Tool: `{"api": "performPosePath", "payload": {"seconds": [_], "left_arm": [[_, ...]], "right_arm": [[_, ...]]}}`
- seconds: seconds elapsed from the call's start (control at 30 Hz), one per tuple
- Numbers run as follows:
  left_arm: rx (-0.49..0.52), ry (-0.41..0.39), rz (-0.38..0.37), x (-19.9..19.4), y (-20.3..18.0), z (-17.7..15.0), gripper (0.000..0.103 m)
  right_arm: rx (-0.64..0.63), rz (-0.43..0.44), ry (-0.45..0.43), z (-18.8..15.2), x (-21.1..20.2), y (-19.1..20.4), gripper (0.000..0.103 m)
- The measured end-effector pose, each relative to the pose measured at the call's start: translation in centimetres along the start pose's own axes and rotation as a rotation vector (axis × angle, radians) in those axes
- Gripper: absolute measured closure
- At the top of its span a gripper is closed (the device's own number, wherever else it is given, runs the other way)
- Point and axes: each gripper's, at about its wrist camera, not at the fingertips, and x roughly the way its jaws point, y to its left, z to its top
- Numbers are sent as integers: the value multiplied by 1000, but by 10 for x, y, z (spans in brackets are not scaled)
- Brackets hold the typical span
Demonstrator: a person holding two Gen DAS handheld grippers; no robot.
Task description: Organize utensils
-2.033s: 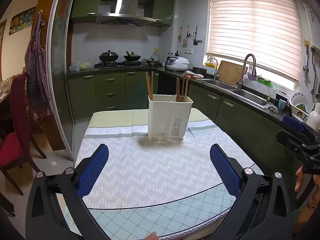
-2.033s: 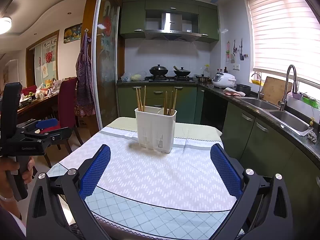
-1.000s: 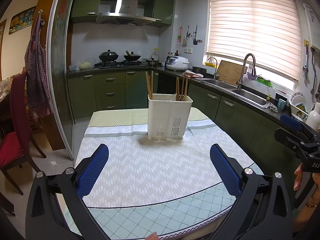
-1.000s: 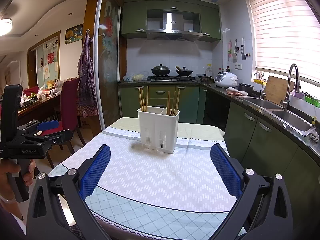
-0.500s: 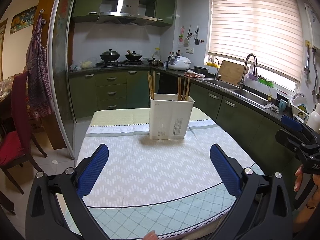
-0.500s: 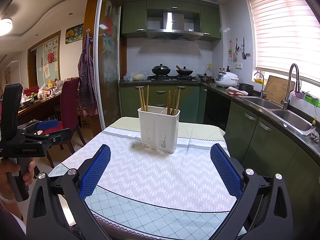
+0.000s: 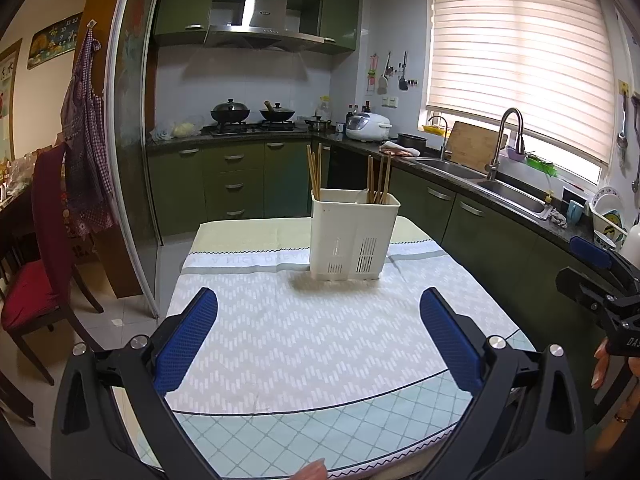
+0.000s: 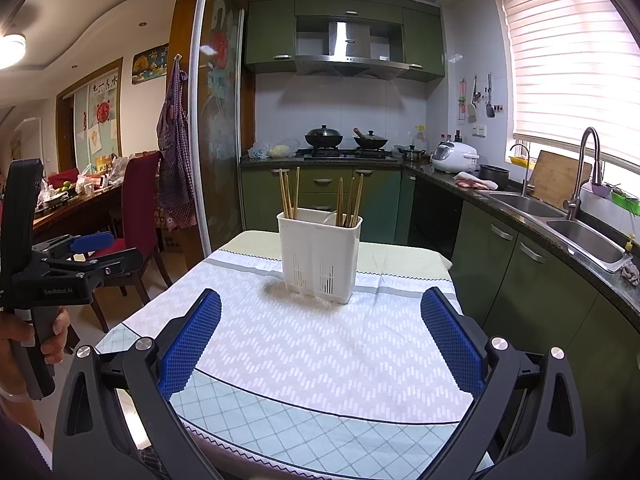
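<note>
Green kitchen cabinets [image 8: 320, 196] line the far wall behind a counter [image 8: 304, 344] covered by a white chevron-patterned cloth [image 7: 320, 320] over a pale green diamond-grid sheet.

Readable markings:
- The black frame of the left claw, seen from the right wrist view, carries the white lettering "GenRobot.AI".
- The black frame of the right claw, at the edge of the left wrist view, shows the letters "DAS"; the rest is cut off.
- Grey lettering runs along the band of the cloth beside the holder; it is too small to read.

Claw state:
- Left claw [image 7: 320, 336]: the two blue-padded fingers [image 7: 186, 342] stand wide apart above the near part of the counter. Nothing lies between them and they touch nothing.
- Right claw [image 8: 320, 336]: its blue-padded fingers [image 8: 450, 344] are likewise spread wide, holding nothing and in contact with nothing.
- In the right wrist view a hand [image 8: 24, 344] grips the handle of the left claw at the left edge.

Task items:
- A white slotted plastic utensil holder [image 8: 319, 254] stands upright on the far half of the counter, on the cloth, well ahead of both claws.
- Wooden chopsticks [image 8: 289, 194] stand in its left compartment, and further wooden chopsticks [image 8: 349, 202] stand in its right compartment, all leaning slightly.
</note>
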Motion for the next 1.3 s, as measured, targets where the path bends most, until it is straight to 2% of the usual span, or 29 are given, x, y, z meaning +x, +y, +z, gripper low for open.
{"api": "performPosePath", "payload": {"seconds": [0.17, 0.53, 0.87, 1.03, 1.3], "left_arm": [[5, -2, 17, 0, -1, 1, 7], [-3, 15, -10, 2, -2, 0, 6], [7, -6, -3, 1, 0, -3, 7], [22, -9, 36, 2, 0, -1, 7], [-3, 33, 41, 11, 7, -4, 7]], "right_arm": [[1, 1, 3, -1, 2, 0, 4], [2, 3, 4, -3, 3, -3, 4], [4, 6, 9, -6, 5, -3, 4], [5, 6, 10, -7, 5, -4, 4], [9, 6, 19, -7, 9, -6, 4]]}}
